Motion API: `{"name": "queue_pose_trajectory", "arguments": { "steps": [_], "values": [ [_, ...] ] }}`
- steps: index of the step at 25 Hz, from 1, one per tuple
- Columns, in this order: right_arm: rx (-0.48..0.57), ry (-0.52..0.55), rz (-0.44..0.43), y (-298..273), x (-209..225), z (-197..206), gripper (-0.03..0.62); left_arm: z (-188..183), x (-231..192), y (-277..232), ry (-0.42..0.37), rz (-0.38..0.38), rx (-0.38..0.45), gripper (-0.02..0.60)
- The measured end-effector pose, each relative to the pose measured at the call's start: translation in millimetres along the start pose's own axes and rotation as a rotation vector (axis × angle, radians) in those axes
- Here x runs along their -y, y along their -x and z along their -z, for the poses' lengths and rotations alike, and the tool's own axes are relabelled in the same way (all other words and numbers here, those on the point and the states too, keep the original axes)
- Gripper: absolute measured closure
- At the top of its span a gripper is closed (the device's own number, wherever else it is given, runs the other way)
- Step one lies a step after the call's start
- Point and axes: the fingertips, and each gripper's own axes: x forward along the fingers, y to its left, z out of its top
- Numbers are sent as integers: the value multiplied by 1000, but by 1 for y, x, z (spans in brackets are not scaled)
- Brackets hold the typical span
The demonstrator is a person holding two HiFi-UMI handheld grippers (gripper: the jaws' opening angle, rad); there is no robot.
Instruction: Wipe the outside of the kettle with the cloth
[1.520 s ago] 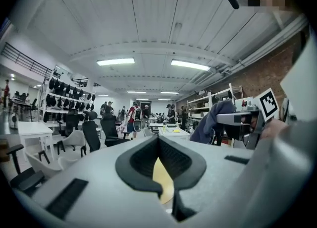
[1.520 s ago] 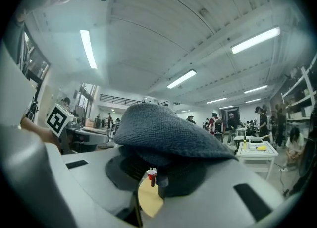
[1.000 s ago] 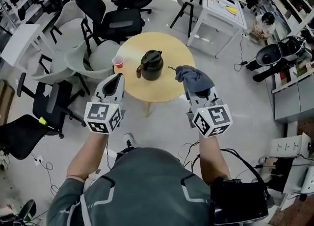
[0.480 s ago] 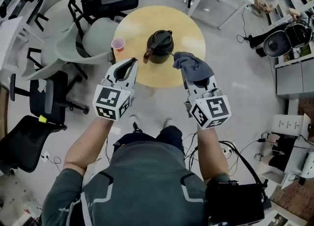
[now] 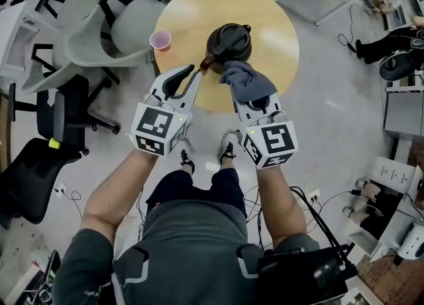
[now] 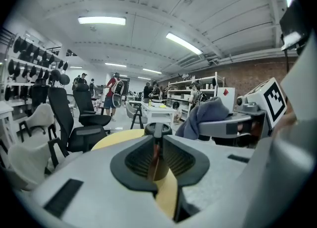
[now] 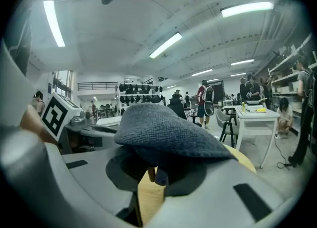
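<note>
The kettle is dark and stands upright on the round yellow table, near the edge on the person's side. Its brown handle points toward the left gripper.

The tips of this gripper are just beside the handle. If they touch it, I cannot tell from the head view. In the left gripper view the jaws stand almost together, with only a thin slit between them. Through this slit a strip of the brown handle shows, and the lid of the kettle rises just above the jaws.

The cloth is grey-blue and is clamped in the right gripper. It hangs over the jaws and covers their tips. In the head view its far edge lies against the near side of the kettle, just to the right of the handle. In the right gripper view the cloth fills the space over the jaws and hides most of the kettle.

The two grippers are near each other, with the handle between their tips. A small pink cup stands at the left edge of the table, apart from the kettle. Grey and black chairs stand further to the left.
</note>
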Motion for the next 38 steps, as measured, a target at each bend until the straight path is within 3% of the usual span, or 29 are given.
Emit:
{"name": "queue_pose_trajectory", "arguments": {
  "steps": [5, 9, 18, 25, 29, 38],
  "values": [
    [-21, -11, -5, -30, 2, 28, 510, 28, -18, -16, 26, -41, -16, 572],
    [-35, -41, 17, -48, 10, 48, 510, 41, -26, -29, 42, -54, -16, 572],
    [-8, -39, 51, -81, 16, 66, 510, 54, -26, -49, -61, -24, 5, 552],
    [12, 1, 83, -88, 8, 81, 511, 62, -32, -46, 39, -61, -16, 552],
    [-36, -31, 55, -91, 1, 109, 511, 62, -30, -45, 65, -67, 0, 561],
    [-166, -138, 16, -109, 11, 186, 511, 61, -29, -46, -12, -84, -4, 565]
  ]
}}
